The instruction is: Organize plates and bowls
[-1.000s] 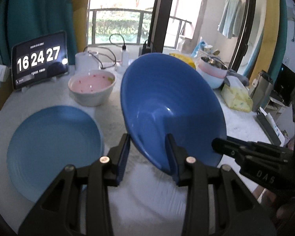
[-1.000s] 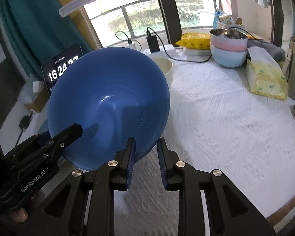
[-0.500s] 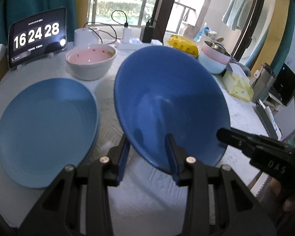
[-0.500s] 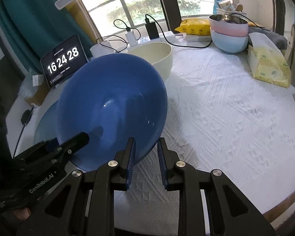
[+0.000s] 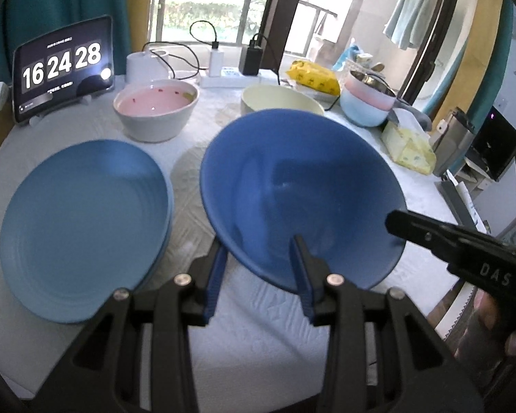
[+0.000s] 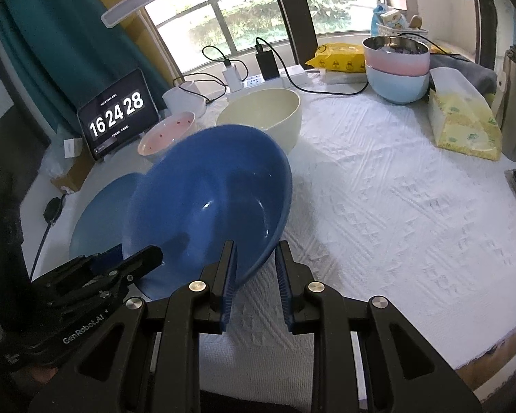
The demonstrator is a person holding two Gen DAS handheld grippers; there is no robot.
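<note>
A large dark blue bowl (image 5: 299, 189) is held tilted above the white tablecloth, also in the right wrist view (image 6: 210, 203). My left gripper (image 5: 259, 265) is shut on its near rim. My right gripper (image 6: 256, 261) is shut on the rim at its right side and shows in the left wrist view (image 5: 392, 222). A light blue plate (image 5: 82, 220) lies to the left of the bowl. A pink-lined bowl (image 5: 154, 108) and a cream bowl (image 5: 278, 101) stand behind.
A clock tablet (image 5: 63, 67) stands at the back left. Stacked pink and light blue bowls (image 6: 397, 70) and a tissue pack (image 6: 462, 122) are at the back right. Chargers and cables (image 5: 223, 65) lie by the window. The table's front edge (image 6: 492, 347) is near.
The blue bowl has come down and tipped flatter, toward the table, held by both grippers. The cream bowl behind it has come into the left wrist view.
</note>
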